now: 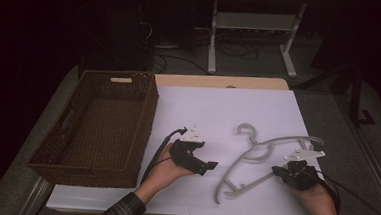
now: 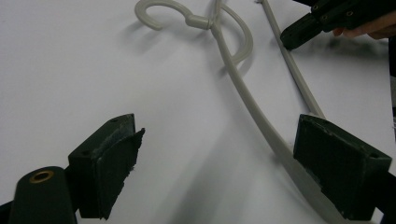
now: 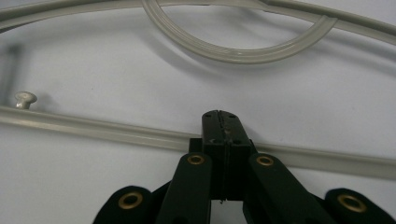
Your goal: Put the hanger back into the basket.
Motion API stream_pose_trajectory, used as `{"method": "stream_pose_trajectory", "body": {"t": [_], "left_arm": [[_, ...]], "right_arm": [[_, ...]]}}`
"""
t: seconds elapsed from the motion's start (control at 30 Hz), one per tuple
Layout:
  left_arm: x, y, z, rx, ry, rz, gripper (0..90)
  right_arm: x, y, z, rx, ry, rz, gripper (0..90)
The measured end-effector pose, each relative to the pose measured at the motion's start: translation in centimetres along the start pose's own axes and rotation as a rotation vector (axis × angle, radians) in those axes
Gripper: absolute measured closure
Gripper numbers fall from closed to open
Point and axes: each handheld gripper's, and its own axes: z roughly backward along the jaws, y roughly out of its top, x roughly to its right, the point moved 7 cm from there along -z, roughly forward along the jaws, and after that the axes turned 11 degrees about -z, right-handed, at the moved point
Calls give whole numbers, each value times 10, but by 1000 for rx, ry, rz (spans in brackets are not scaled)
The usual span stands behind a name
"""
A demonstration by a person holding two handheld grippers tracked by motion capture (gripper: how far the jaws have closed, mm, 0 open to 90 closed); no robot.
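black jaws of the right gripper (image 3: 223, 122) are seen pressed flat together in the right gripper view, with nothing visibly caught between them; their tips are laid over the straight lower bar of a pale grey plastic hanger (image 3: 116, 133), though whether the bar is touched cannot be told. in the left gripper view the left gripper (image 2: 219, 161) is shown with its jaws spread wide and nothing held; one arm of the hanger (image 2: 247, 100) runs on the sheet between them, close against the jaw at 3 o'clock. in the high view the left gripper (image 1: 206, 166) is held in a hand (image 1: 162, 171) near the table's 6 o'clock edge, pointing toward 3 o'clock, just apart from the hanger (image 1: 256, 154), which is laid flat on a white sheet (image 1: 218, 109) with its hook toward 12 o'clock. the right gripper (image 1: 276, 170) is seen at the hanger's 4 o'clock side, held in the other hand (image 1: 318, 198). a brown wicker basket (image 1: 145, 117) is set at 9 o'clock on the table (image 1: 220, 81), overlapping the sheet's edge.
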Motion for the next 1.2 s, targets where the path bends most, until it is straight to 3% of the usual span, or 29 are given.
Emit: {"method": "stream_pose_trajectory", "body": {"t": [0.33,0.7,1.03,1.2], "left_arm": [[7,13,-36,-22,-49,-21,194],[14,15,-73,-68,-96,-20,359],[19,12,-86,-109,-146,-15,474],[22,14,-89,-105,-171,-6,535]], "right_arm": [[0,0,0,-1,0,2,898],[0,0,0,0,-3,2,898],[0,-1,0,0,-4,5,898],[0,-1,0,2,-3,4,899]]}}
